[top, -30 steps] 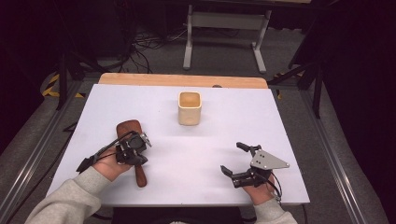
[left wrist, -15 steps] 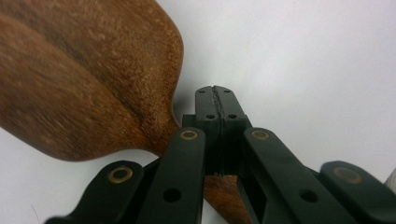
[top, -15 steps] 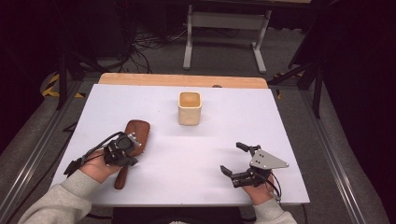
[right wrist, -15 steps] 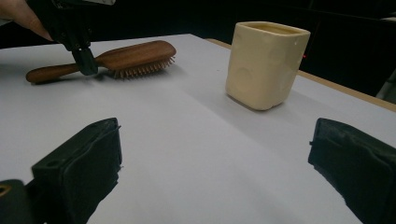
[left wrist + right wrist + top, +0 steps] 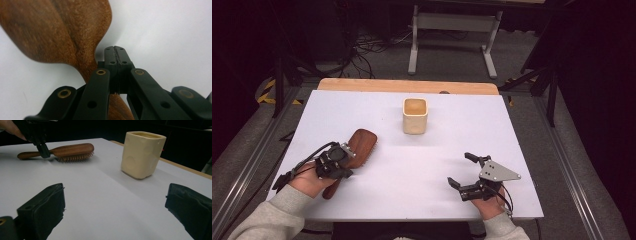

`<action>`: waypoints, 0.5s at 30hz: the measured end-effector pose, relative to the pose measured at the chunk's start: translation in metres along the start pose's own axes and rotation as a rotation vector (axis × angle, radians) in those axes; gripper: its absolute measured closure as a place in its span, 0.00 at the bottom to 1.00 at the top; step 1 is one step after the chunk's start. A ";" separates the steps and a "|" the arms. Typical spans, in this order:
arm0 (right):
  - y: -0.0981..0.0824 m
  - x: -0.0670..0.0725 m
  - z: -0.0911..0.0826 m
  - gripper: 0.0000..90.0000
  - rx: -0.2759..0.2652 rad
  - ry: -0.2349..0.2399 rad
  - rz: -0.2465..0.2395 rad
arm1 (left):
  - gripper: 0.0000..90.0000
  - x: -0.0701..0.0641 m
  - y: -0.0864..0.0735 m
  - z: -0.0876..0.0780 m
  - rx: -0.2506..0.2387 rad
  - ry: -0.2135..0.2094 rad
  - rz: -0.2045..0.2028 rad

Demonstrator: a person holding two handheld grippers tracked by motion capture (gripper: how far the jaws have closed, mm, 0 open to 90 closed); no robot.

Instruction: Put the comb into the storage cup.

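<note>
Bare table [image 5: 427, 165] between both hands — cup [image 5: 415, 115] stands beyond.

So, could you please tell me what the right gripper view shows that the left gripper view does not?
Right gripper view alone: the cream cup, the hairbrush's bristles, and the right tongs standing open. Left gripper view alone: the left tongs shut, tips together beside the brush's neck. Both share the wooden hairbrush on the white table.

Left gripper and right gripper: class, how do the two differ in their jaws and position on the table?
The left gripper has its jaws shut, beside the wooden hairbrush's neck; the right gripper has its jaws wide open with nothing between them. The left is at the brush; the right stands apart from the brush and the cream cup. Both are black and hand-held.
</note>
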State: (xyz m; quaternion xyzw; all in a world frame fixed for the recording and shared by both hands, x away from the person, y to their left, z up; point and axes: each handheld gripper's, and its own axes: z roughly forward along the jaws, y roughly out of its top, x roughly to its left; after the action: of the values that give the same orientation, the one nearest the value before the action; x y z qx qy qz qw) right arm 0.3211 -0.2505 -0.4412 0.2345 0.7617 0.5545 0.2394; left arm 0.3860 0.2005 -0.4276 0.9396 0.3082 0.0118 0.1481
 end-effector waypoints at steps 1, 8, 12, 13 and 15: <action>0.000 0.000 0.000 0.03 -0.001 -0.001 0.000 | 1.00 0.001 -0.001 0.000 -0.004 0.006 0.008; 0.000 0.000 0.000 0.03 0.001 0.000 -0.001 | 1.00 0.005 -0.008 -0.001 -0.007 0.012 -0.013; 0.000 0.000 0.000 0.03 0.002 0.000 0.000 | 1.00 0.008 -0.011 0.000 -0.005 0.020 -0.021; 0.000 0.000 0.000 0.03 0.002 0.001 0.000 | 1.00 0.009 -0.012 0.000 -0.005 0.023 -0.025; 0.000 0.000 0.001 0.03 0.002 0.001 -0.002 | 1.00 0.009 -0.013 0.000 -0.007 0.030 -0.027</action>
State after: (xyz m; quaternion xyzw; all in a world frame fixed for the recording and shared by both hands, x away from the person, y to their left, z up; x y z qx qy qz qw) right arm 0.3213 -0.2500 -0.4415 0.2337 0.7625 0.5537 0.2395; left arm 0.3859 0.2163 -0.4319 0.9346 0.3231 0.0251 0.1466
